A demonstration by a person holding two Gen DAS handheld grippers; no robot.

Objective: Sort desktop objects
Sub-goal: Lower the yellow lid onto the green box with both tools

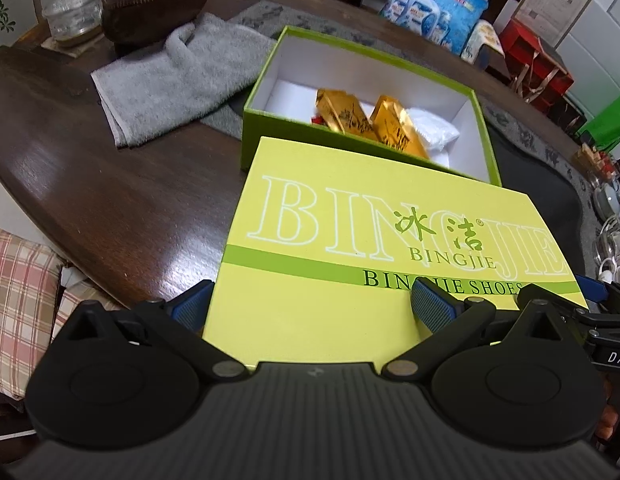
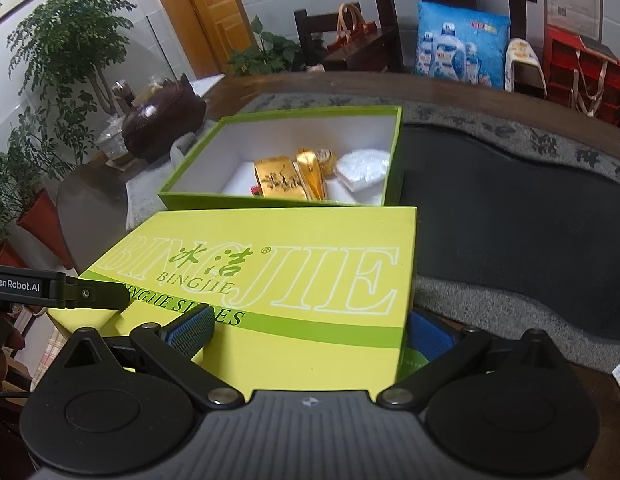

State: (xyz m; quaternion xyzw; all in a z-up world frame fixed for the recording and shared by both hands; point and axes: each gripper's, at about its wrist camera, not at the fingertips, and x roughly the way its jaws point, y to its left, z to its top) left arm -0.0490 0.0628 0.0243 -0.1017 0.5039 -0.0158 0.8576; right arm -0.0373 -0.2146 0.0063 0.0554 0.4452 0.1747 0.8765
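Note:
A yellow-green shoe-box lid [image 1: 349,216] [image 2: 270,268] printed BINGJIE hangs just in front of the open green box [image 1: 310,150] [image 2: 270,200]. My left gripper [image 1: 311,302] straddles the lid's near-left corner, with one blue pad [image 1: 429,300] on top and the other tucked behind the lid's left edge. At the near-right corner my right gripper [image 2: 310,332] does the same, one pad [image 2: 194,328] on top and one past the right edge. Each gripper is shut on the lid. Inside the box lie two gold packets [image 1: 341,112] [image 2: 278,178] and a white packet [image 1: 433,128] [image 2: 361,168].
A grey towel [image 1: 170,84] lies left of the box on the dark wooden table [image 1: 90,184]. Behind it stand a brown pot [image 1: 154,4] and a glass jar [image 1: 74,12]. A dark mat [image 2: 509,220] spreads to the right. Teacups [image 1: 609,216] crowd the far right edge.

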